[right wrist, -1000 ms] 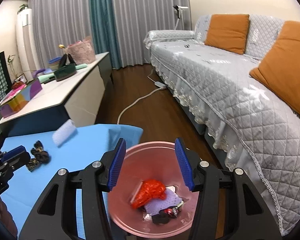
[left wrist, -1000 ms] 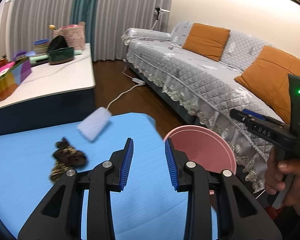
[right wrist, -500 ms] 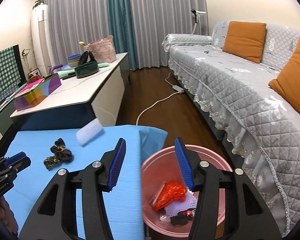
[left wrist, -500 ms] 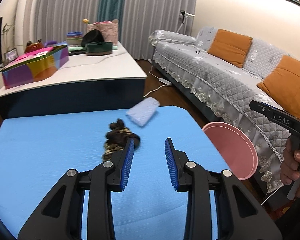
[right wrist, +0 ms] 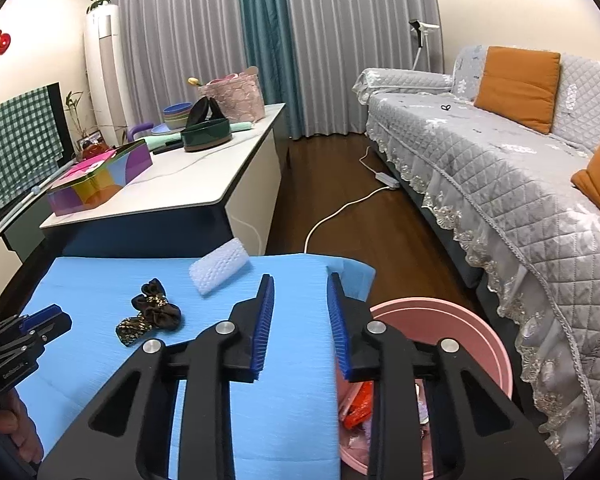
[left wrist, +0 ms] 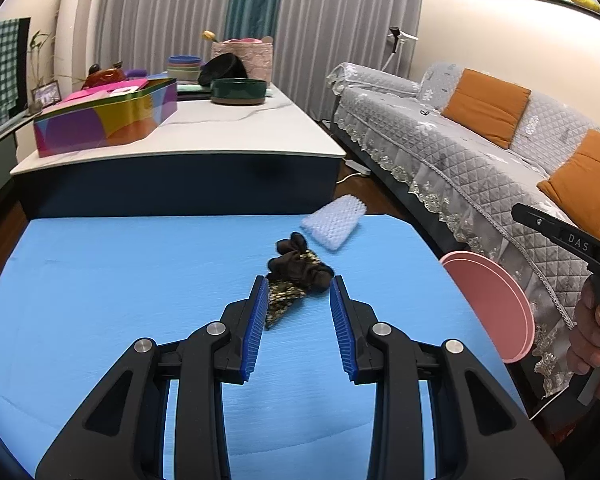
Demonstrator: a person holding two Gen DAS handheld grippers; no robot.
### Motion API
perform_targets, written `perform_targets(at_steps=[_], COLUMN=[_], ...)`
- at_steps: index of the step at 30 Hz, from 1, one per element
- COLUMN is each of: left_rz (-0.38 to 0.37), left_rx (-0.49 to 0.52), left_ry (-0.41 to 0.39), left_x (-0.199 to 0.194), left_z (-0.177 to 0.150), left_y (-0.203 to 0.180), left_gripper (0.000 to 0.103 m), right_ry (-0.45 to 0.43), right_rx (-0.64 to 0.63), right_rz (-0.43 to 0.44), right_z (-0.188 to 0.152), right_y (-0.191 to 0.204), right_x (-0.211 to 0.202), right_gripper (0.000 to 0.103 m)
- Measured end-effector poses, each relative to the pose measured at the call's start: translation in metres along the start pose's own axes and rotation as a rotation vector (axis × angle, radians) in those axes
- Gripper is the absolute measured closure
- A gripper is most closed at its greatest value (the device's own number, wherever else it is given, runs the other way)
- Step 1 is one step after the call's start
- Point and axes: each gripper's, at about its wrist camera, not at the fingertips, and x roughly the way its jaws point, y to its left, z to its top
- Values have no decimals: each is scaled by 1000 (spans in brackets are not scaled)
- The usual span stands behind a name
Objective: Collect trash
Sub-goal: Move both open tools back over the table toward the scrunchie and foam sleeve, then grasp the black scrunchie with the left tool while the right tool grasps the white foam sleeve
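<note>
Left wrist view: left gripper (left wrist: pixel 298 288) is pointing down at the blue table (left wrist: pixel 100 280) with its jaws parted and gripping nothing. Dark crumpled wrapper (left wrist: pixel 296 276) is lying just ahead of the fingertips, its near end reaching in between them, its long axis running from near left to far right. White foam sleeve (left wrist: pixel 334 222) is resting further on, toward the far right edge. Pink bin (left wrist: pixel 496 304) is standing off the table's right side

Right wrist view: right gripper (right wrist: pixel 300 280) is hanging over the table's right edge beside the bin (right wrist: pixel 496 344), jaws closing with nothing between them. Wrapper (right wrist: pixel 152 314) is lying well to its left, so the left gripper (right wrist: pixel 46 320) is judged the nearer one for the pick
</note>
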Motion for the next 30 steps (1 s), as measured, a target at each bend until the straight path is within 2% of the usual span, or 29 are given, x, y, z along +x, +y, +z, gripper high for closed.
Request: perform_targets(at_steps=[15, 19, 23, 30], left_rz=[93, 87, 72, 48], left_rx=[-87, -107, -109, -114], left_ry=[55, 60, 72, 97], left_x=[31, 41, 58, 82], left_z=[-11, -12, -12, -12], left_y=[36, 39, 32, 23], left_gripper=[71, 70, 62, 62], right_ry=[24, 31, 40, 57], right_rx=[-12, -14, -23, -28], right_rz=[13, 22, 20, 26], right_z=[1, 2, 2, 2], right_y=[14, 19, 23, 31], right_x=[30, 42, 55, 79], right_gripper=[75, 75, 75, 75])
